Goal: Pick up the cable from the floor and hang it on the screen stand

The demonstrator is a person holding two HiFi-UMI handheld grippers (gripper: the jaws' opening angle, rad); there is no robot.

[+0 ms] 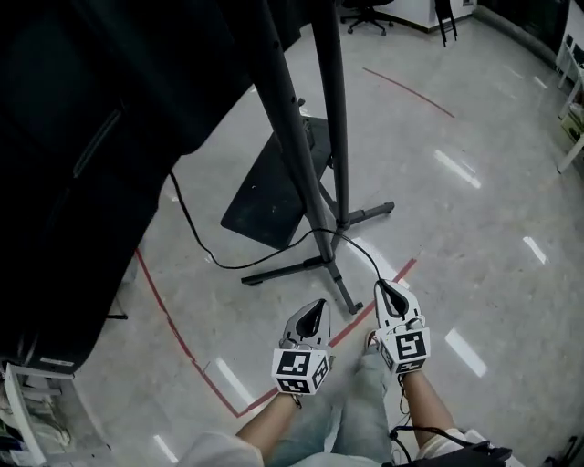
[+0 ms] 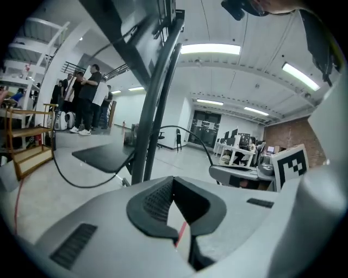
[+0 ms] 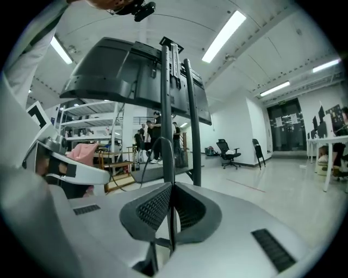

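The black cable (image 1: 196, 233) hangs from the screen (image 1: 73, 137), loops over the floor and arches up past the screen stand (image 1: 315, 182) to my right gripper (image 1: 381, 285). That gripper is shut on the cable, which runs as a thin black line between its jaws (image 3: 172, 185) and curves up ahead as a cable loop (image 3: 163, 144). My left gripper (image 1: 319, 304) is just left of it, shut (image 2: 173, 179) with nothing held; only floor and red tape show through its gap. Both grippers sit low, near the stand's front leg (image 1: 347, 296).
The stand's black shelf plate (image 1: 269, 187) lies tilted behind the poles. Red tape lines (image 1: 169, 319) cross the glossy floor. An office chair (image 1: 365, 14) is far back. People (image 2: 87, 98) stand by shelves in the distance. My legs (image 1: 360, 401) are below the grippers.
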